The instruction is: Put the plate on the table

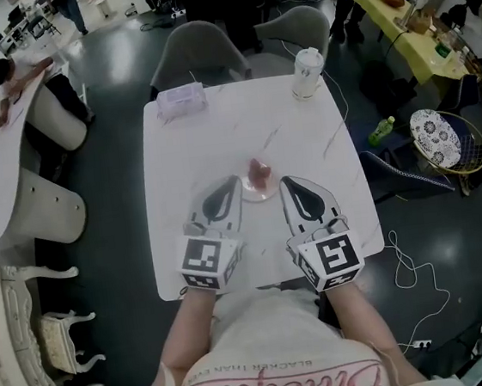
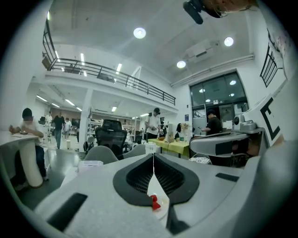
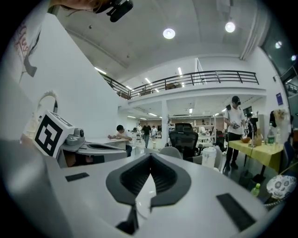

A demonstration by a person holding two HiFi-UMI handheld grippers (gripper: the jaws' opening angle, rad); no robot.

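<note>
Left gripper (image 1: 228, 186): jaws together, tips meeting in a thin seam; held low and level, pointing away from the body, tip just beside the plate's left rim.
Right gripper (image 1: 288, 181): jaws together; same pose, tip just beside the right rim.
Plate (image 1: 261, 194): on the counter (image 1: 200, 140), between both tips, carrying red food (image 1: 259, 173).

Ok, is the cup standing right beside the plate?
No, the cup stands at the far right corner of the table, well apart from the plate nearer the middle.
</note>
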